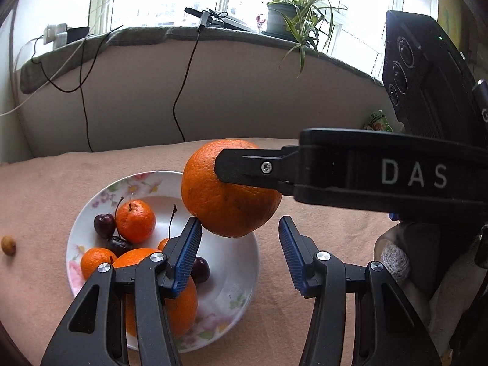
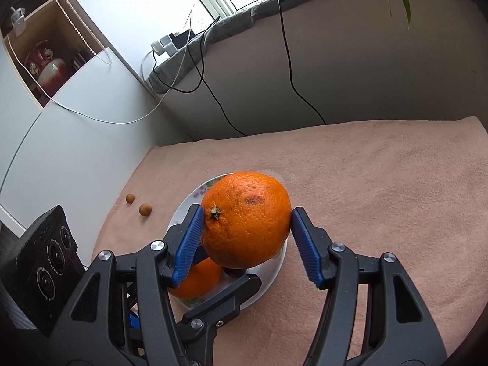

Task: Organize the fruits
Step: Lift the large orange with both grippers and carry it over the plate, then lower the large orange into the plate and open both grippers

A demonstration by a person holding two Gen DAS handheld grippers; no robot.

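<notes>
The pink-covered surface point(image 2: 381, 183) lies bare to the right of the floral bowl point(image 1: 241, 274). The bowl holds mandarins, cherries and one orange. The right gripper point(image 2: 247, 222) pinches a big orange point(image 2: 247, 219) above the bowl; the left gripper point(image 1: 241, 238) has its jaws spread, empty. Only the right view shows both longans point(image 2: 145, 209).

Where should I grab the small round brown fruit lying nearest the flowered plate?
Across its middle, coming from above: the small round brown fruit is a ball lying alone on the pink cloth, apart from the flowered plate and its brown twin.
</notes>
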